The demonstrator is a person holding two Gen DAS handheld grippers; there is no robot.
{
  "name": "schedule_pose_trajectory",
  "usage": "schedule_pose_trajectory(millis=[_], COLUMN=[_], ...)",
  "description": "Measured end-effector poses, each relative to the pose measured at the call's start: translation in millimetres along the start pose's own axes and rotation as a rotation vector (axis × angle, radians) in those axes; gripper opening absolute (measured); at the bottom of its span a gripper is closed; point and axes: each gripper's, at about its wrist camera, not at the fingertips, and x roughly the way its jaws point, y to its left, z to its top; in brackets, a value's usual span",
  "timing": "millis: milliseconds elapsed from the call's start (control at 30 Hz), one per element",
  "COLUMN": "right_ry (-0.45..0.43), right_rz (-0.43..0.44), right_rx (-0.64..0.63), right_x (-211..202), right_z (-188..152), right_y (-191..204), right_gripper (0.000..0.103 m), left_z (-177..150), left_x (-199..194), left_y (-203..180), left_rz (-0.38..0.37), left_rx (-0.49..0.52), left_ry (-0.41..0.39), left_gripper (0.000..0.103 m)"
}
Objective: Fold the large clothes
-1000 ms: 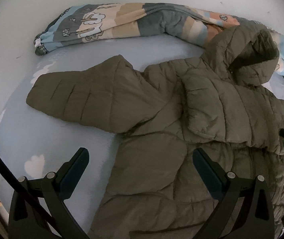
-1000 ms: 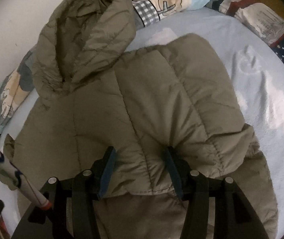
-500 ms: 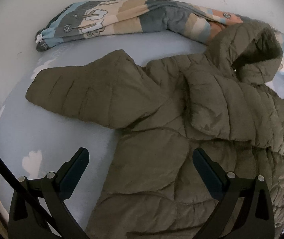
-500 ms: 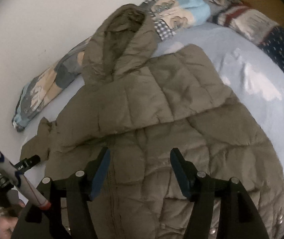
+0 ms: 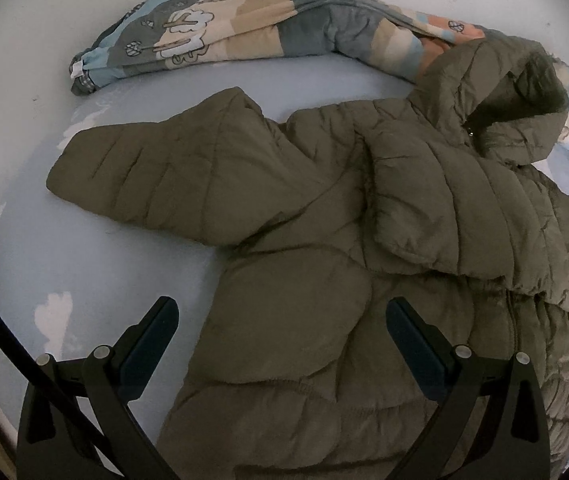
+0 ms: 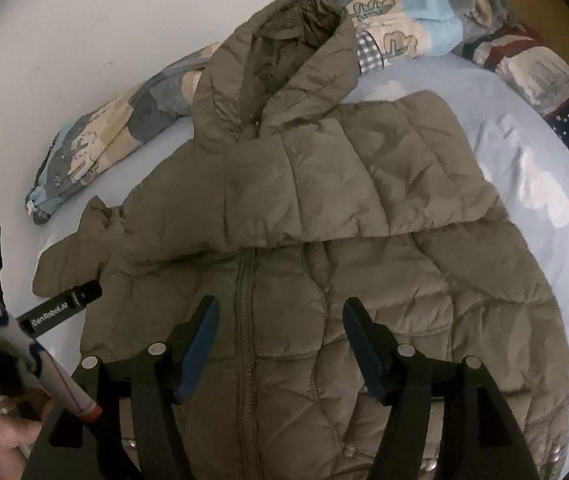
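A pale blue bedsheet with faint white cloud prints stretches to a white wall, and a rolled patchwork quilt in blue, beige and grey lies along that wall. In the left wrist view, the olive-green quilted hooded puffer jacket lies front-up on the sheet. Its one sleeve reaches out flat toward the wall, while the other sleeve is laid across the chest, likely as the first fold. The left gripper hovers above the jacket's lower edge with its jaws wide apart, holding nothing; it seems placed to go for the outstretched sleeve.

In the right wrist view, the same sheet runs to a striped and star-printed blanket at the far corner. The jacket's hood rests against the quilt, and the folded sleeve forms a flat band over the zipper. The right gripper hangs over the jacket's front beside the zipper, jaws apart and empty. The left gripper's black finger shows at the view's left edge, near the outstretched sleeve's cuff.
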Motion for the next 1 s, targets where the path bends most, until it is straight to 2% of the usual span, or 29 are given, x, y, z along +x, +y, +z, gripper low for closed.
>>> schedule_pose_trajectory(millis=[267,400,500,567,700,867,1000], right_ry=[-0.029,-0.022,-0.028,-0.035,-0.039,-0.035,-0.026], right_rz=[-0.009,0.002,0.010,0.012,0.012,0.000,-0.005], right_rx=[-0.015,0.001,0.018,0.023,0.039,0.027,0.022], right_x=[-7.1,-7.1,-10.6,-12.9,-14.1,-12.1,-8.6], right_z=[2.8,4.0,7.4,9.3,11.6,11.2,10.7], right_y=[6.2,3.3,-0.6,-3.1,-7.1,-6.0,-5.9], right_gripper=[0.072,0.072,0.072,0.072,0.072,0.072,0.072], left_z=[0.0,1.2,0.1,-0.8,-1.4,4.2,12.8], left_x=[-16.7,-30.7,-31.0,-25.3,-20.0,-20.6,-14.9], left_y=[16.4,49.0,76.7,104.3,144.9,177.4,211.4], left_rz=[-0.017,-0.046,-0.002,0.025,0.027,0.071,0.055], left_rx=[-0.062,-0.106,-0.129,-0.179,-0.254,-0.256,-0.307], left_ry=[-0.010,-0.019,-0.021,-0.005,0.017,0.003,0.006], left_gripper=[0.103,0.103,0.103,0.103,0.103,0.103,0.103])
